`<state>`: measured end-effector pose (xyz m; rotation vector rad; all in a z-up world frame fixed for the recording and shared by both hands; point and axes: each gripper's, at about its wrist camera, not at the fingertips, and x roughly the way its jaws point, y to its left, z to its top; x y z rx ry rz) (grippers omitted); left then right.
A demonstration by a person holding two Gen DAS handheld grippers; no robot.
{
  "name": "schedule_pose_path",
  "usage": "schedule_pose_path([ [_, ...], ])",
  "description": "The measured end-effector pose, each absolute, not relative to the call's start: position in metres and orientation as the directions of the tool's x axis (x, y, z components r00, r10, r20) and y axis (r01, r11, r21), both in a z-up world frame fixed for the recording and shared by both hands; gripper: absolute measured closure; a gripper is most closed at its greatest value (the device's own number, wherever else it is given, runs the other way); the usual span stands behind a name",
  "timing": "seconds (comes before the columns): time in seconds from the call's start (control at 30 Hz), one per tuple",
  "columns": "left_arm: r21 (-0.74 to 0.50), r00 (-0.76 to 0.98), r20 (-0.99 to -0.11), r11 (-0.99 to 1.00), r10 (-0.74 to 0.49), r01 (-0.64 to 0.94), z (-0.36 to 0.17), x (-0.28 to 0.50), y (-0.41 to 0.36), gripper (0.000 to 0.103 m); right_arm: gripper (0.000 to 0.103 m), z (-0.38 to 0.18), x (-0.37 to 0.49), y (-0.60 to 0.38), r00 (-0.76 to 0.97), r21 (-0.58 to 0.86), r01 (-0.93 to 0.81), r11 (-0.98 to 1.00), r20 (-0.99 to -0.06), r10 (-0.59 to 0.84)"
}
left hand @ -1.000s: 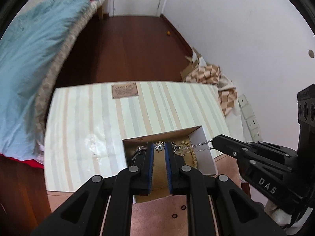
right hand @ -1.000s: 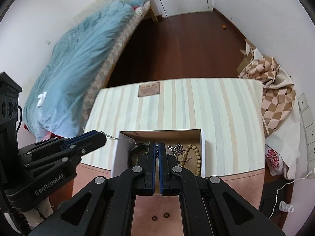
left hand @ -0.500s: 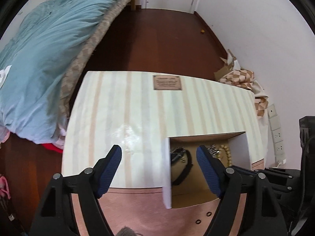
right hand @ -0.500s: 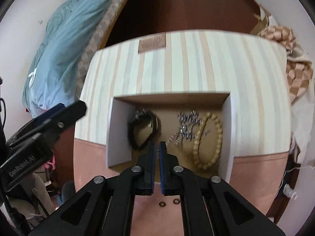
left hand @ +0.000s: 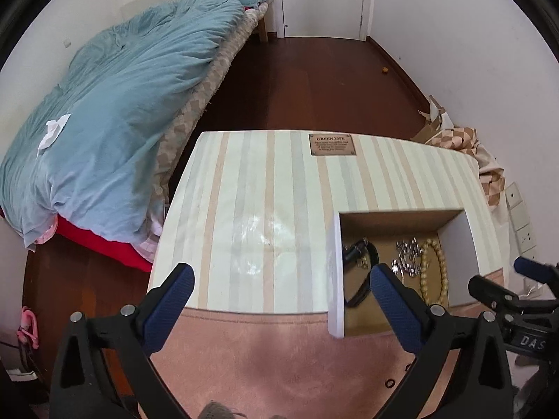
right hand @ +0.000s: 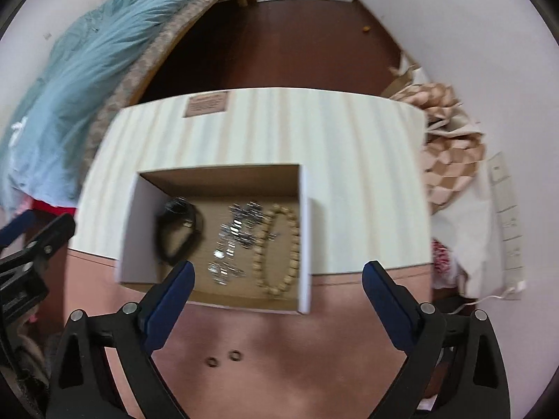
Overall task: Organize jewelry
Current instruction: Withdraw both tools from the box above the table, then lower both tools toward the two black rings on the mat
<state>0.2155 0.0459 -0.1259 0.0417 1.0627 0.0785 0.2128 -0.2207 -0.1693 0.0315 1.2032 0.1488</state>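
Both grippers, left [left hand: 281,281] and right [right hand: 277,277], gape wide, holding nothing. Box [right hand: 305,230] on striped table [left hand: 265,188] holds black band [right hand: 178,230], silver chain [right hand: 234,234], bead bracelet [right hand: 279,248]. Two rings [right hand: 223,353] lie apart on pink mat [right hand: 272,356].

White walls [left hand: 454,35], a dark wood floor [left hand: 314,80], and a bed [left hand: 104,122] under blue bedding.

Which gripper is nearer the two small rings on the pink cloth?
Right. The right gripper is above the rings; the left gripper is off to their left.
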Motion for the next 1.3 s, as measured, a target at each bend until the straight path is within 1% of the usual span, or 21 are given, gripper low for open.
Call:
schedule_pose_path([
  [0.03, 0.07, 0.482, -0.873, 0.997, 0.081, -0.041, -0.128, 0.211, 0.044, 0.0, 0.001, -0.17, 0.21, -0.222, 0.353, 0.087, -0.097, 0.991, -0.928, 0.116],
  [0.27, 0.063, 0.48, -0.874, 0.997, 0.073, -0.037, -0.129, 0.193, 0.034, 0.0, 0.001, -0.169, 0.191, -0.225, 0.385, 0.042, -0.094, 0.995, -0.92, 0.075],
  [0.47, 0.065, 0.531, -0.844, 0.997, 0.072, -0.031, -0.104, 0.17, 0.025, 0.0, 0.001, -0.141, 0.167, -0.229, 0.45, 0.045, -0.088, 0.995, -0.89, 0.08],
  [0.6, 0.07, 0.57, -0.816, 0.995, 0.099, -0.073, -0.084, 0.152, 0.026, 0.0, 0.001, -0.122, 0.149, -0.234, 0.488, 0.046, -0.074, 0.996, -0.87, 0.076],
  [1.03, 0.025, 0.634, -0.772, 0.999, 0.049, -0.046, -0.035, 0.1, 0.017, 0.0, 0.001, -0.05, 0.085, -0.247, 0.631, 0.044, -0.051, 0.998, -0.773, 0.066],
  [1.3, 0.023, 0.671, -0.741, 1.0, 0.027, -0.016, -0.013, 0.077, 0.008, 0.0, 0.001, -0.026, 0.057, -0.252, 0.665, 0.064, -0.055, 0.996, -0.742, 0.084],
])
